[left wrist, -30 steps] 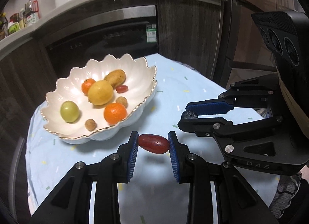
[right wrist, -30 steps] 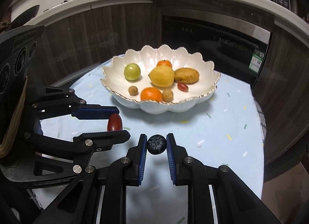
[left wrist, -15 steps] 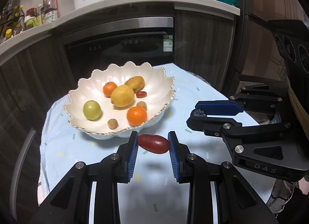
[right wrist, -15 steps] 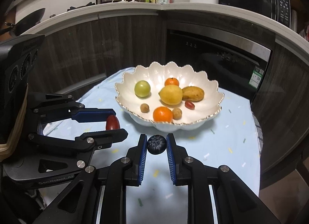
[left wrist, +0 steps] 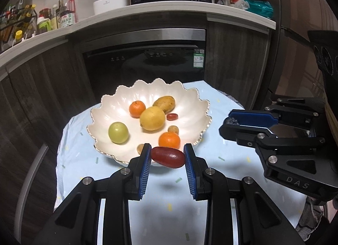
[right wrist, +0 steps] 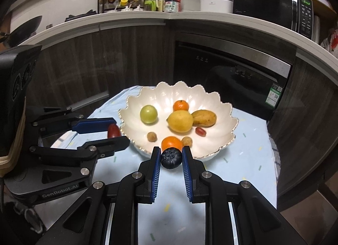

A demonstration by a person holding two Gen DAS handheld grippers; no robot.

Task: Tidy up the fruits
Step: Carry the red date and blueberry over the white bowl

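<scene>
Both tools are busy: the left tool (left wrist: 168, 158) is squeezed on a long red fruit (left wrist: 168, 157), and the right tool (right wrist: 171, 158) is squeezed on a little dark berry (right wrist: 171, 158). Each fruit is up in the air, above the blue tabletop (right wrist: 249, 160) and close to the near edge of the white bowl (left wrist: 147, 88). The bowl already holds a lemon (left wrist: 152, 118), two oranges, a green fruit (left wrist: 118, 132) and some small bits. To do this well, I think each tool should go over the wavy rim, find a bare spot, go low, then let go softly. The round berry may roll, so drop it near the middle. Keep the two tools from bumping.
</scene>
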